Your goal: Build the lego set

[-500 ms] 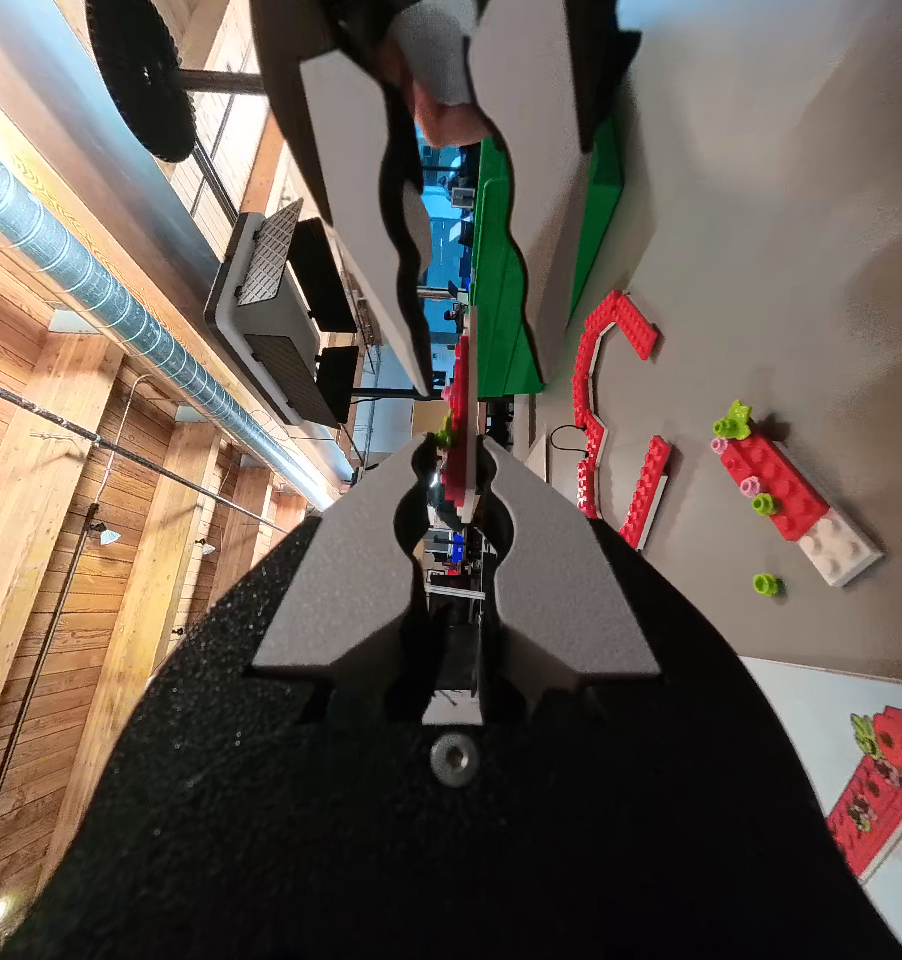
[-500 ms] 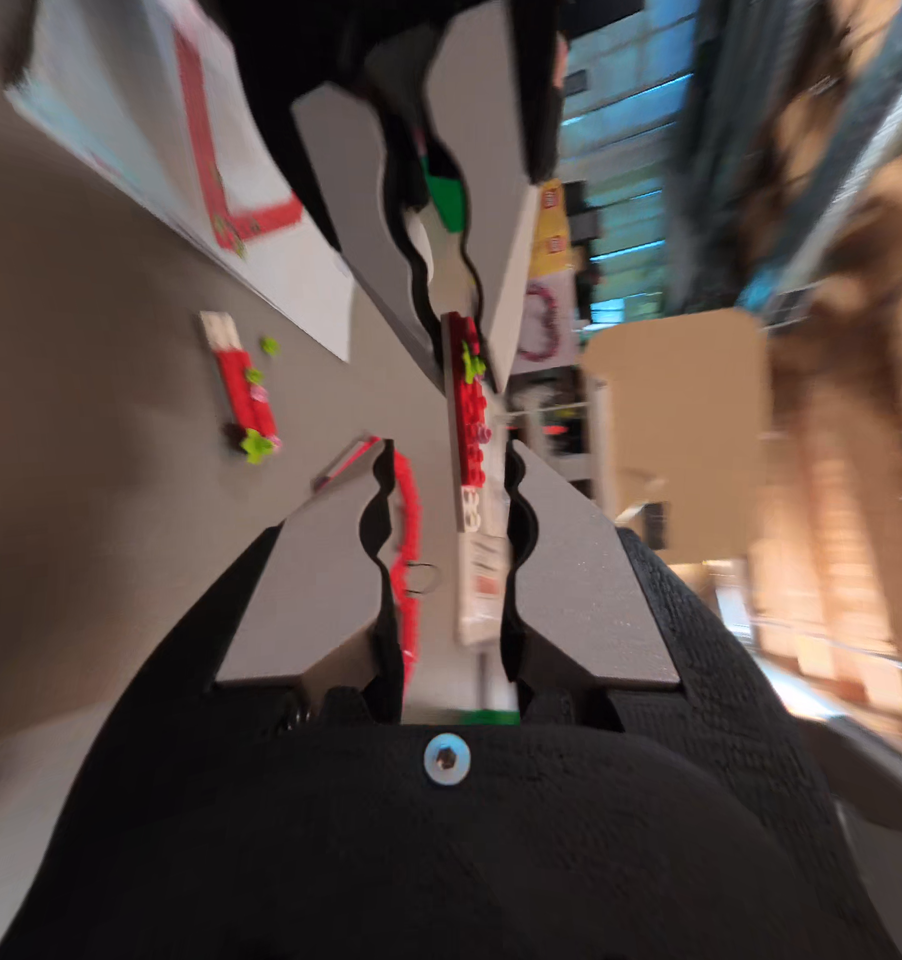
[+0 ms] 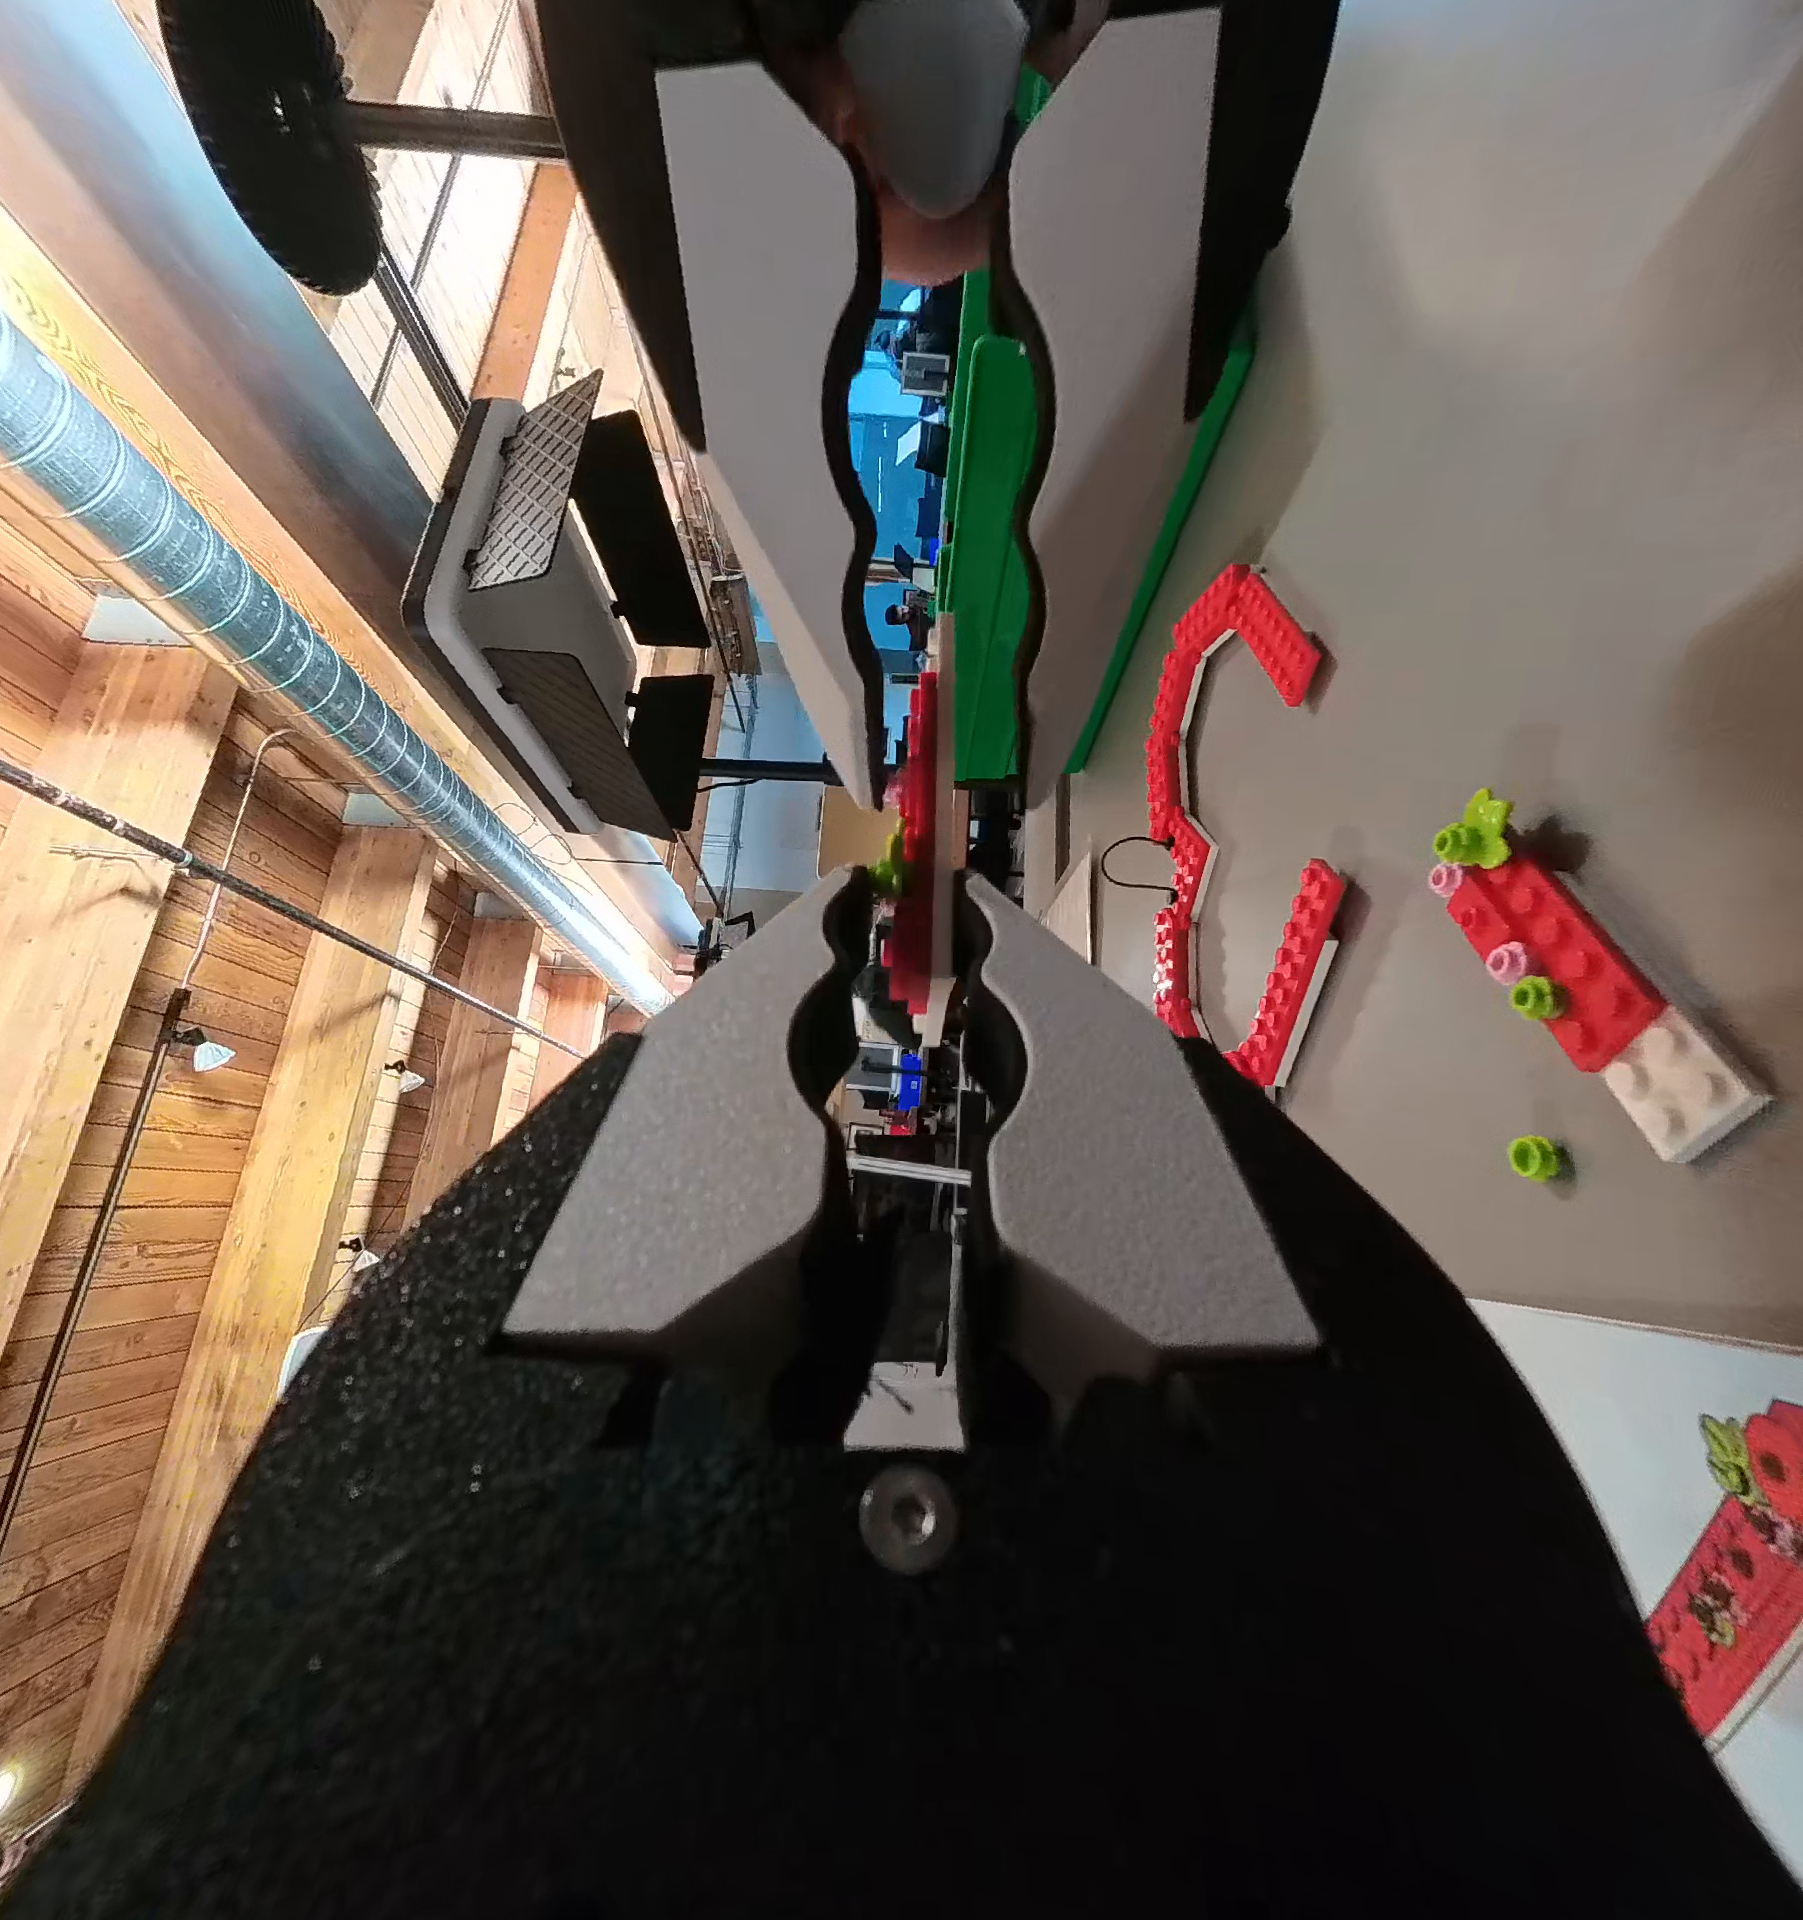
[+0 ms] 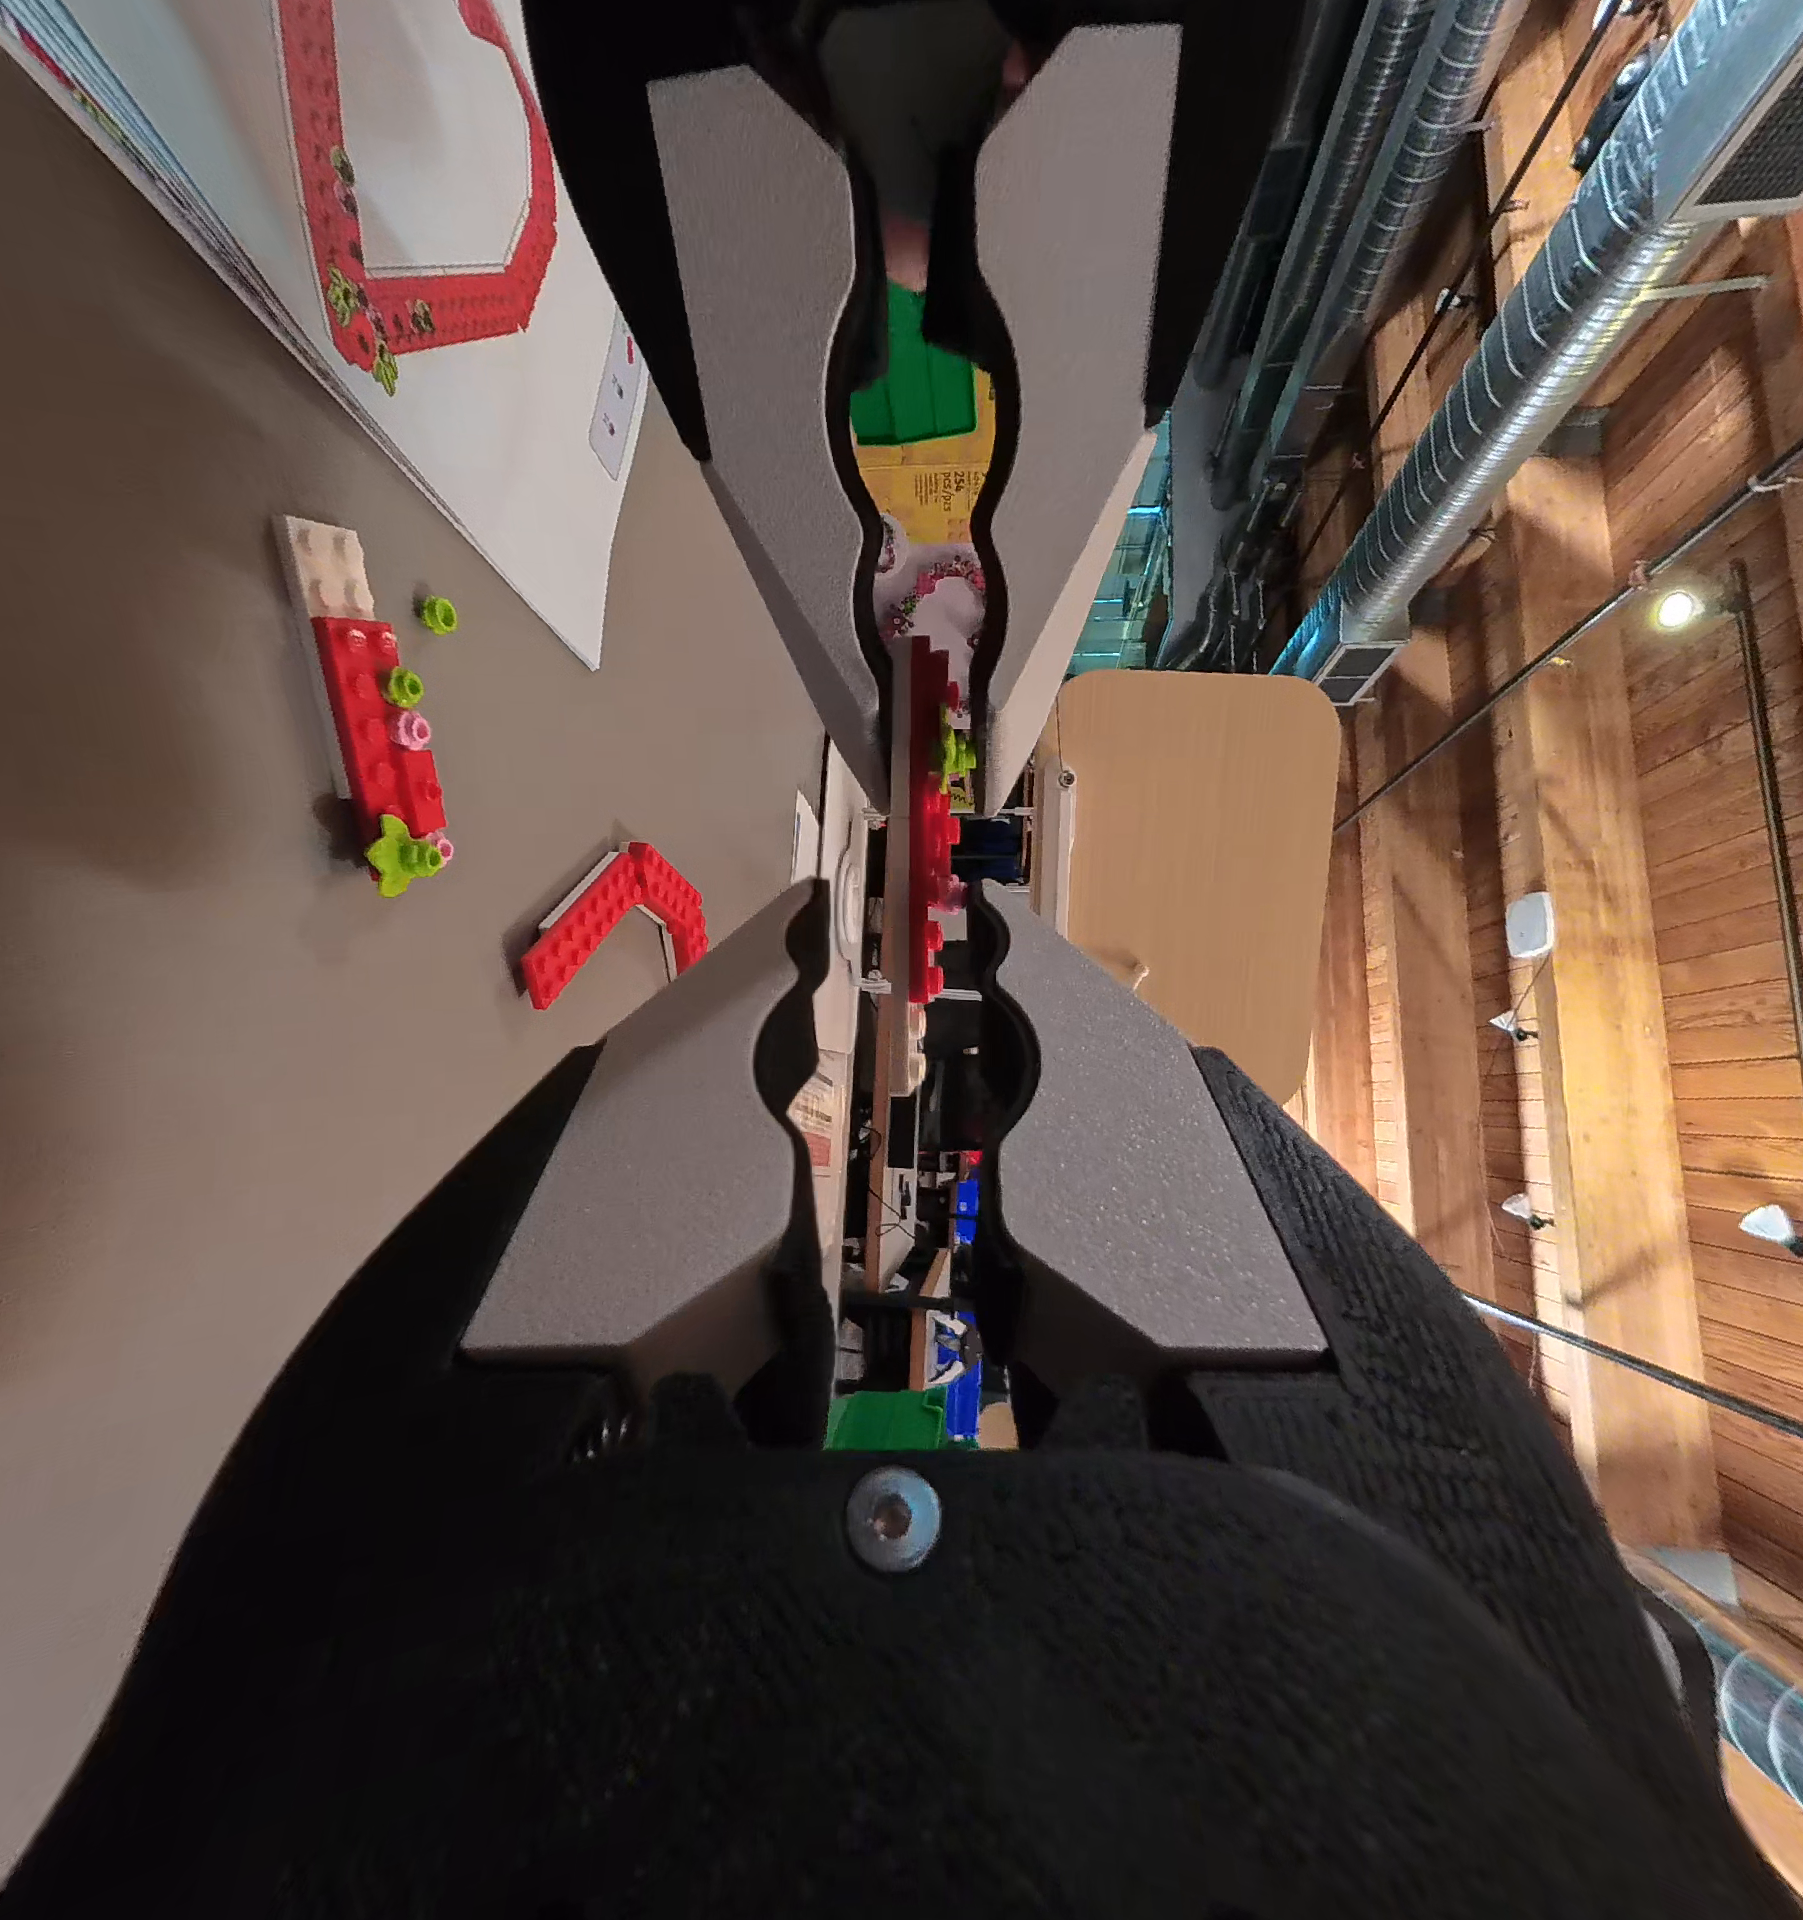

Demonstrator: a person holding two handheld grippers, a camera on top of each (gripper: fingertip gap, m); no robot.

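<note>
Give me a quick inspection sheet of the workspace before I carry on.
Surface: grey table.
Job's things: red-and-white strip held edge-on between both tongs; curved red section; red-and-white plate with studs; loose green stud; green baseplate; instruction sheet.
Clutter: nothing seen.
Grippers: left tongs and right tongs both shut on the strip.
Cables: thin black cable.
Surroundings: wooden walls, ceiling duct.

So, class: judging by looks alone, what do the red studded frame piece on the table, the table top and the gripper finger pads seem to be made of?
Red frame piece: glossy moulded plastic, going by the shiny, even studs.
Table top: smooth matt grey-brown surface, maybe laminate; unclear.
Left gripper finger pads: grainy matt grey, perhaps printed plastic or rubber; the look leaves it open.
</note>
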